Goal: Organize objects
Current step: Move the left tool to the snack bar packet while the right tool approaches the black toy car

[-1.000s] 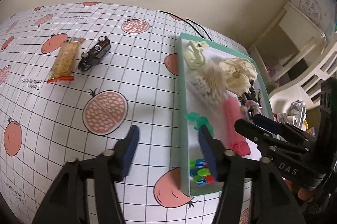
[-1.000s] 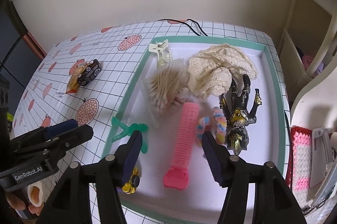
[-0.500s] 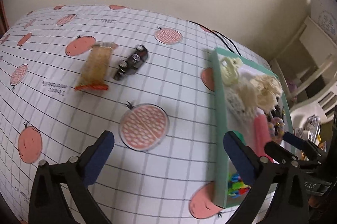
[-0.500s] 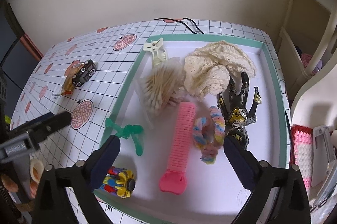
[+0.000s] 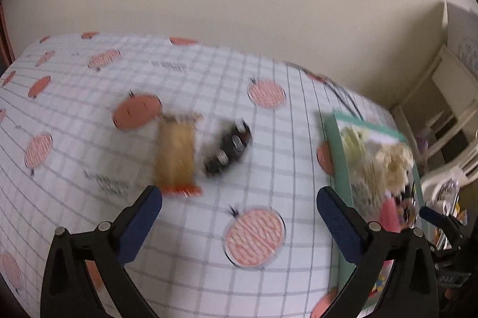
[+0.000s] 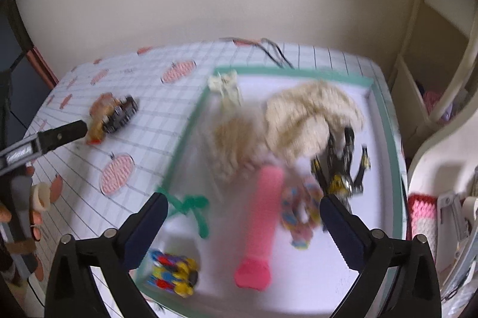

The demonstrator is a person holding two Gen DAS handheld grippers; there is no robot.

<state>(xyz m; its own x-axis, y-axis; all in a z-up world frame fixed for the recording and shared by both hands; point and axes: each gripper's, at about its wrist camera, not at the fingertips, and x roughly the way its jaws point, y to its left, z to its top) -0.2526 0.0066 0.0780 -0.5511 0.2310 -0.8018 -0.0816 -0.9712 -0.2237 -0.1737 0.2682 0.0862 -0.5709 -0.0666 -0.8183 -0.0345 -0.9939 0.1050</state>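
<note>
Left-wrist view, blurred throughout. Your left gripper (image 5: pixel 239 213) has its jaws spread wide with nothing between them, over the grid-and-fruit tablecloth (image 5: pixel 209 85). Snack bar (image 5: pixel 176 153) in its clear wrapper lies just above the left fingertip, left of frame centre. Black toy car (image 5: pixel 228 149) sits just beside it on the right, wheels up; whether the two touch you cannot tell. Both lie ahead of the jaws, nearer the left finger. Green-rimmed tray (image 5: pixel 334 156) runs down the right of the frame, behind the right finger, holding pale, smeared items. Your right gripper (image 5: pixel 442 225) shows at the far right edge.

Right-wrist view, also blurred. Your right gripper (image 6: pixel 242 219) stands wide open and empty above the tray (image 6: pixel 385 138). Pink hair roller (image 6: pixel 264 216) lies between the fingertips, lengthwise, end toward the lens. Green clip (image 6: pixel 191 206) rests by the left fingertip on the tray's rim. Multicoloured toy (image 6: pixel 171 276) sits in the lower left corner of the tray. Pastel scrunchie (image 6: pixel 300 213) lies right of the roller, near the right fingertip. Black-and-gold figure (image 6: pixel 340 165) lies above that fingertip. Cream crochet piece (image 6: pixel 310 115), cotton swabs (image 6: pixel 236 141) and cream claw clip (image 6: pixel 224 85) fill the upper tray. Your left gripper (image 6: pixel 59 136) enters at left, its tip next to the snack bar and car on the cloth.
</note>
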